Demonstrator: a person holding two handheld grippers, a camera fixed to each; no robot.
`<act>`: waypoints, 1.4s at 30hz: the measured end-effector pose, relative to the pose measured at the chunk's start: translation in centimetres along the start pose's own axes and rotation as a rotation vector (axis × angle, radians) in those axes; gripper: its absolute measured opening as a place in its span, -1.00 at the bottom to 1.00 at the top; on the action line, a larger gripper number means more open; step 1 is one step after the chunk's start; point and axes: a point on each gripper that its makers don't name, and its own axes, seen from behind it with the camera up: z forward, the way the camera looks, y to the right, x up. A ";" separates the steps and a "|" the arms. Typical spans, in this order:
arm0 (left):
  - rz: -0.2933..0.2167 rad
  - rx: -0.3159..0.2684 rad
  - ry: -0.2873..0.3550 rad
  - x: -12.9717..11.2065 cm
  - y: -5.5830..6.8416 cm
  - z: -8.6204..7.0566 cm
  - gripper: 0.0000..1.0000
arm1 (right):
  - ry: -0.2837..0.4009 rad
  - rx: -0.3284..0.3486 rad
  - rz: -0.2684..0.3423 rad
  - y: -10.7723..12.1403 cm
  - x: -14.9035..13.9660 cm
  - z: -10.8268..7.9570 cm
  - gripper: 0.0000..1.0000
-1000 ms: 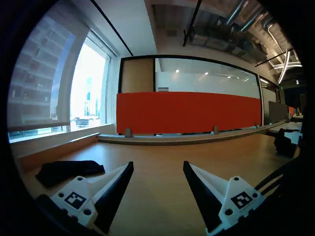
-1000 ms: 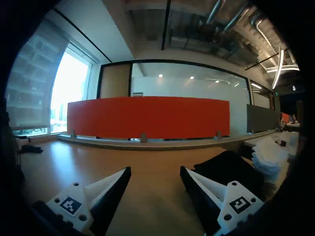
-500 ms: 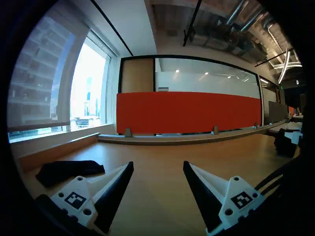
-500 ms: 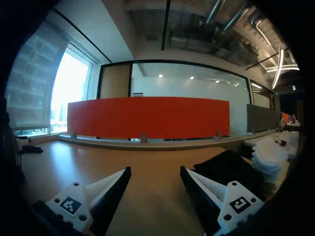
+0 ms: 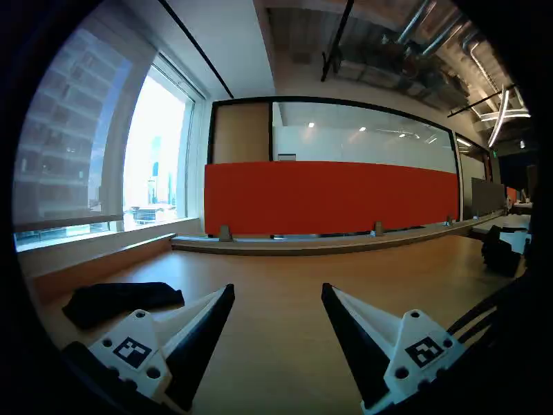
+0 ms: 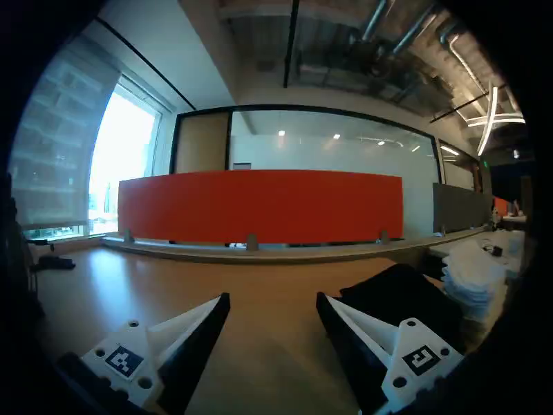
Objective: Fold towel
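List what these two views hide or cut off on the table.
Right gripper view: black towel, near edge behind the jaws; fold state unclear.
Right gripper view: white stack, cut off at the view's edge.
Left gripper view: black cloth, near part behind the jaws.
Left gripper view: dark object at the right edge, too small to identify.

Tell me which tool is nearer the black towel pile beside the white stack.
Right. The right tool has the black towel pile just past its right finger; from the left tool, what looks like that pile sits far off to the right.
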 end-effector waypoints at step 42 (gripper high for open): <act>0.000 0.000 -0.001 0.5 -0.1 -0.1 0.87 | 0.000 0.000 0.000 0.0 0.0 0.0 1.00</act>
